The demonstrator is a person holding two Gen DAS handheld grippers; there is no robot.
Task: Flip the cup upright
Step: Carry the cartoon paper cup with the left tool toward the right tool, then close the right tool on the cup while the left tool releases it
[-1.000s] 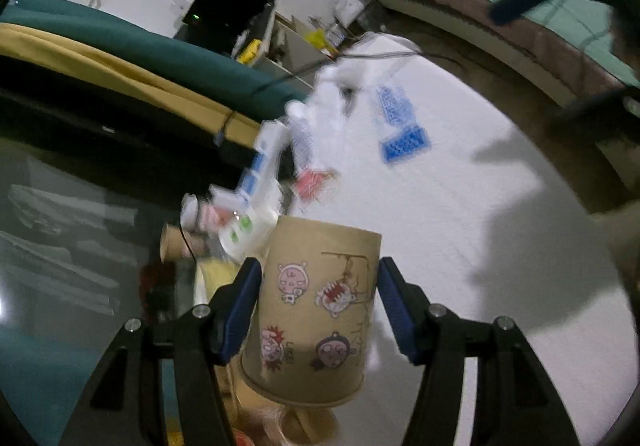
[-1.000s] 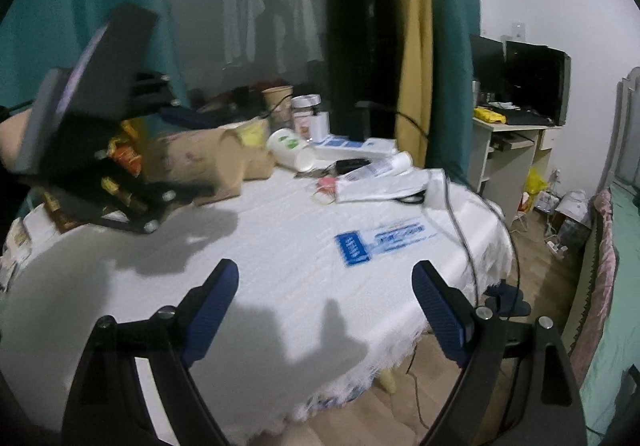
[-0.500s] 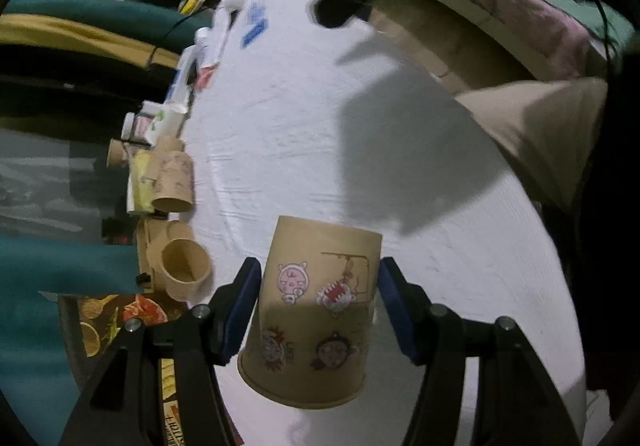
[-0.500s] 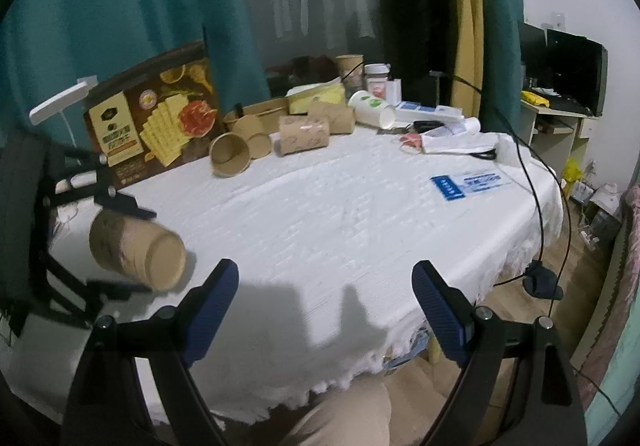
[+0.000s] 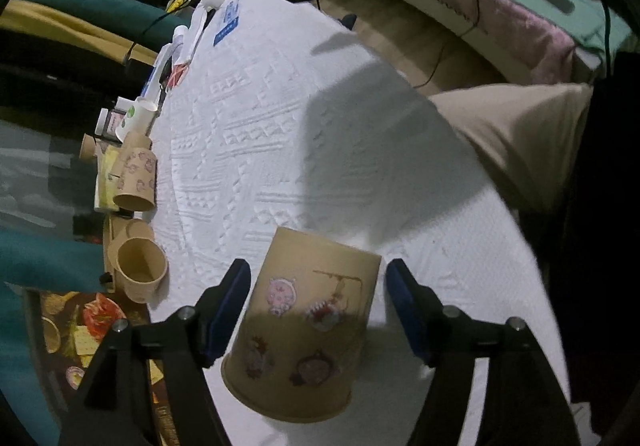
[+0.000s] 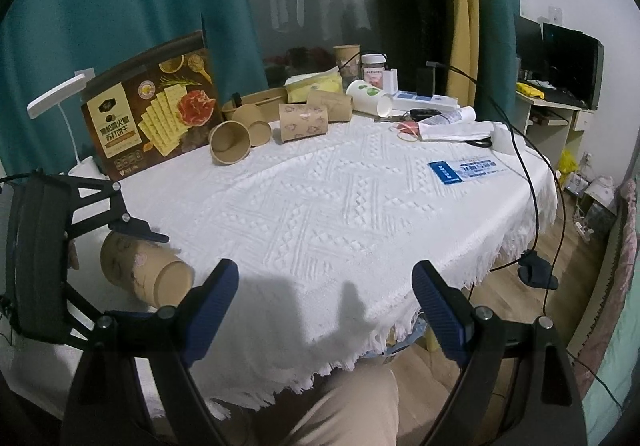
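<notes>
A brown paper cup [image 5: 304, 326] with cartoon stickers lies tilted between the fingers of my left gripper [image 5: 316, 270], wide rim towards the camera and base pointing away. The jaws have just been opening, and both blue pads [image 5: 236, 306] stand a little clear of the cup's sides. In the right wrist view the same cup [image 6: 140, 270] hangs low over the white tablecloth [image 6: 340, 214] at the near left, base end lowest; whether it rests on the cloth I cannot tell. My right gripper [image 6: 326, 274] is open over the table's front edge with nothing in it.
Along the back stand a cracker box [image 6: 156, 114], several brown cups on their sides [image 6: 230, 144], a white cup [image 6: 370, 96] and small clutter. A blue-and-white card [image 6: 464, 170] lies at the right. A black cable [image 6: 524, 174] drops over the right edge. A person's leg [image 6: 348, 410] is below the fringe.
The left gripper swung down over the table with the cup clamped, then its jaws spread off the cup's sides. The right gripper panned left at first, then stayed put, still open.
</notes>
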